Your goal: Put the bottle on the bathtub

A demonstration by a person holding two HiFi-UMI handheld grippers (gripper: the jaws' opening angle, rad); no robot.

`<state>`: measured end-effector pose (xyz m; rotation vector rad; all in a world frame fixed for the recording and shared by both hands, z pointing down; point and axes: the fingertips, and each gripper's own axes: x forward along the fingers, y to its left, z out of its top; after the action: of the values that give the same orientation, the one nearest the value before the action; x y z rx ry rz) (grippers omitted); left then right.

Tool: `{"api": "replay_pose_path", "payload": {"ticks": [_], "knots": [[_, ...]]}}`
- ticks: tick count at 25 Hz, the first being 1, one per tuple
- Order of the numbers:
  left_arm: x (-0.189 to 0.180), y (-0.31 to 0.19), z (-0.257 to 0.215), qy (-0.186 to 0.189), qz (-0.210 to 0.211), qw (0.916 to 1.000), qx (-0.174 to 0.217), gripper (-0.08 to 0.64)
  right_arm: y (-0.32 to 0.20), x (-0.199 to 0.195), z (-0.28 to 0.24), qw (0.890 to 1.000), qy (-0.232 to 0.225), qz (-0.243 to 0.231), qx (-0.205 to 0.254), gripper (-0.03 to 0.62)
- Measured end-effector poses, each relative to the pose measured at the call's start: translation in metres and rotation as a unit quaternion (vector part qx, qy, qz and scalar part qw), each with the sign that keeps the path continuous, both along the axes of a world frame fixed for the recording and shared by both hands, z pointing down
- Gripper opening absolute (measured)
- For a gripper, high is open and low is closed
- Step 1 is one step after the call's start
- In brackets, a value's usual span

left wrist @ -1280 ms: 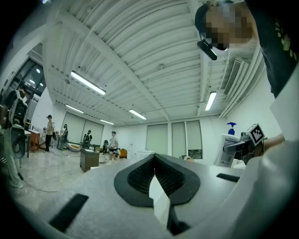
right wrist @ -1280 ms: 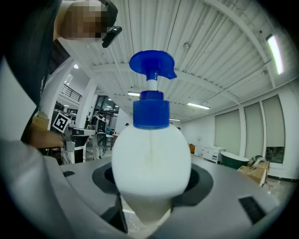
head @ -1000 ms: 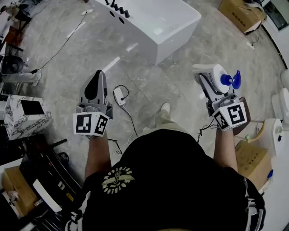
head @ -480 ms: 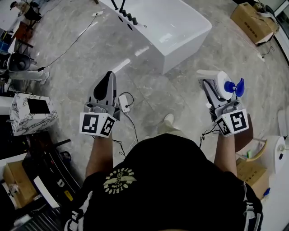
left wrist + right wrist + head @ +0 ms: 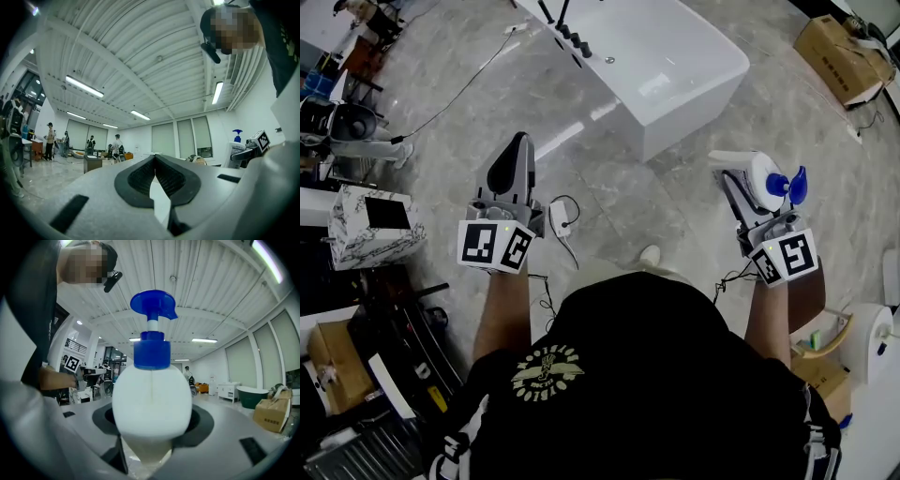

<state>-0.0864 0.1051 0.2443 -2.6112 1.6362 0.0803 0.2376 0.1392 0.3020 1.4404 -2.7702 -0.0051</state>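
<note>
A white pump bottle (image 5: 764,178) with a blue pump head is clamped in my right gripper (image 5: 748,184), held up at the right of the head view. In the right gripper view the bottle (image 5: 152,397) fills the middle between the two jaws, its blue cap pointing up. My left gripper (image 5: 512,165) is shut with nothing in it; its dark pads (image 5: 140,177) meet at the tips. The white bathtub (image 5: 661,52) stands ahead on the floor, with black taps (image 5: 572,39) along its left rim. Both grippers are well short of the tub.
A white plug and cable (image 5: 559,217) lie on the grey marble floor between the grippers. A marble-patterned box (image 5: 370,225) stands at the left. Cardboard boxes (image 5: 844,56) sit far right. People (image 5: 49,139) stand in the distance of the left gripper view.
The view has advanced toward the bathtub, which now sits slightly lower and nearer in the head view. Both grippers keep their hold and pose; the bottle stays clamped.
</note>
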Motion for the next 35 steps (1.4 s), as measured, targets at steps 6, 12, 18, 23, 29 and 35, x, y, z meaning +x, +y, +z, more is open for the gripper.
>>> {"api": "replay_pose_path", "payload": {"ticks": [6, 12, 18, 23, 29, 35], "knots": [[0.004, -0.001, 0.011, -0.004, -0.001, 0.9999, -0.016, 0.009, -0.011, 0.006, 0.004, 1.000, -0.011, 0.001, -0.009, 0.265], [-0.003, -0.016, 0.018, 0.005, -0.006, 0.9998, -0.019, 0.009, -0.030, 0.001, 0.015, 1.000, 0.001, -0.004, -0.020, 0.265], [-0.012, -0.047, 0.019, 0.008, -0.002, 0.9998, -0.019, 0.009, -0.059, -0.014, 0.013, 1.000, 0.008, -0.010, -0.021, 0.265], [-0.021, -0.077, 0.025, 0.010, 0.004, 0.9997, -0.023, 0.009, -0.085, -0.020, 0.020, 0.999, 0.009, 0.006, -0.032, 0.265], [-0.029, -0.126, 0.023, 0.016, 0.017, 0.9995, -0.023, 0.009, -0.123, -0.031, 0.012, 0.999, 0.016, 0.009, -0.031, 0.265], [-0.040, -0.173, 0.017, 0.010, 0.036, 0.9992, -0.010, 0.009, -0.165, -0.053, 0.001, 1.000, 0.022, 0.013, -0.011, 0.265]]}}
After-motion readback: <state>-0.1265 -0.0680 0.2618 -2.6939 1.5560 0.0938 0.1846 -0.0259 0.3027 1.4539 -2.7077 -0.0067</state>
